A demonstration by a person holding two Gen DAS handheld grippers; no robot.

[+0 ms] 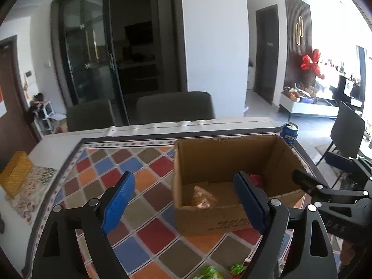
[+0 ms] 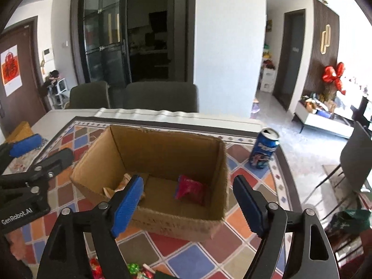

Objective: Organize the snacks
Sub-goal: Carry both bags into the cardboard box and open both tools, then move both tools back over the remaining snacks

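Observation:
An open cardboard box [image 1: 223, 153] stands on a colourful checked tablecloth [image 1: 144, 200]; it also shows in the right wrist view [image 2: 162, 148]. Inside lie a tan snack packet [image 1: 202, 197] and a red snack packet [image 2: 189, 189]. My left gripper [image 1: 183, 200] is open and empty, hovering at the box's near left corner. My right gripper [image 2: 188, 203] is open and empty above the box's near edge. Green and red wrapped snacks [image 2: 137, 269] lie on the cloth under the grippers, also in the left wrist view [image 1: 216, 272].
A blue Pepsi can [image 2: 264, 148] stands right of the box. A yellow box [image 1: 16, 172] lies at the table's left edge. Two grey chairs [image 1: 174, 107] stand behind the table; a black chair [image 2: 358, 153] is at the right.

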